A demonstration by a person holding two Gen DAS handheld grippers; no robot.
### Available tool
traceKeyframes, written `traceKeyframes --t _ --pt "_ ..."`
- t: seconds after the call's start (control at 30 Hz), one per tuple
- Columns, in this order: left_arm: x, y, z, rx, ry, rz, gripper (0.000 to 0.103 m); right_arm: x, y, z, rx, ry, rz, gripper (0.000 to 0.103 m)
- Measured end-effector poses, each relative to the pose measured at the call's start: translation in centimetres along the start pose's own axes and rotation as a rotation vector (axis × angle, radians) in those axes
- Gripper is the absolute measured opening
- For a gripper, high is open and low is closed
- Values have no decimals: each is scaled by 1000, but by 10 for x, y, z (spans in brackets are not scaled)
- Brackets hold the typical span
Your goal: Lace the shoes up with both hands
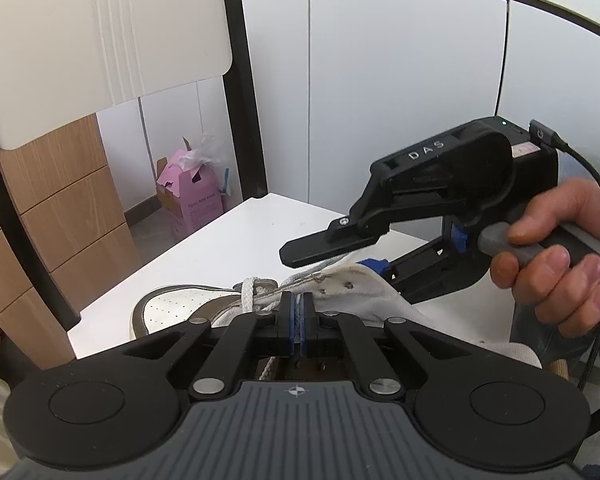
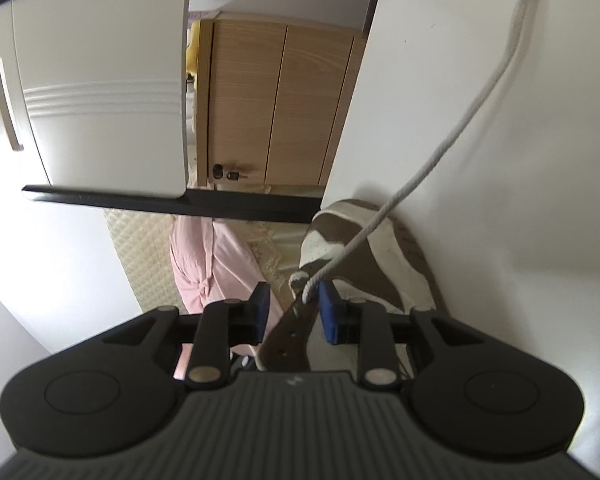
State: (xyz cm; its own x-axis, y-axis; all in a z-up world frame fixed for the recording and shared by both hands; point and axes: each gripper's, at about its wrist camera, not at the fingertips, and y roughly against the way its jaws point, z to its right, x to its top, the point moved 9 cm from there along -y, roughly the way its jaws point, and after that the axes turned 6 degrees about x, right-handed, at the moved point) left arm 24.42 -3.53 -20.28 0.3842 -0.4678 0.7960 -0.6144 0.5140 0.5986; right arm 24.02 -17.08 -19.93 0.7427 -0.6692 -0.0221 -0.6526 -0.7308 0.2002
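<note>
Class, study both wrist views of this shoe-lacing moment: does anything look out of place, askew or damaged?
The sneaker sits at the very corner of the white table, toe near the edge. One shoelace trails loose; several eyelets are unlaced. Nothing looks damaged.

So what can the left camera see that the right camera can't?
Only the left camera shows the left gripper shut on the lace, the person's hand squeezing the right gripper from the side, and a pink box on the floor.

Only the right camera shows the right gripper's open blue fingers either side of the shoe's eyelet strip, a long stretch of lace running up out of view, and pink cloth.

Both show the brown and white shoe on the white table.
</note>
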Motion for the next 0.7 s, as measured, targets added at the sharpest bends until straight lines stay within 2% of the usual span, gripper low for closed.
traceKeyframes --t 0.1,0.2,0.27,0.3,0.37,0.4,0.5,0.7 --pt "0 0 0 7 3 -4 4 -2 -1 -1 -11 18 -5 11" --pt "0 1 1 22 -5 -1 4 -3 -1 -2 -22 36 -10 11" --pt "-1 2 1 26 6 -1 4 -4 -1 -6 -29 67 -11 8" --pt "-1 2 1 27 16 -2 5 -5 -2 -8 -33 87 -11 3" --pt "-1 4 -1 56 32 -3 13 -5 0 -10 -39 102 -2 3" --pt "0 4 -3 73 40 -3 25 -5 1 -9 -42 104 5 3" --pt "2 15 -8 126 73 26 50 -1 6 -10 -46 108 38 2" --pt "2 41 -7 166 160 61 51 6 16 -9 -57 117 94 3"
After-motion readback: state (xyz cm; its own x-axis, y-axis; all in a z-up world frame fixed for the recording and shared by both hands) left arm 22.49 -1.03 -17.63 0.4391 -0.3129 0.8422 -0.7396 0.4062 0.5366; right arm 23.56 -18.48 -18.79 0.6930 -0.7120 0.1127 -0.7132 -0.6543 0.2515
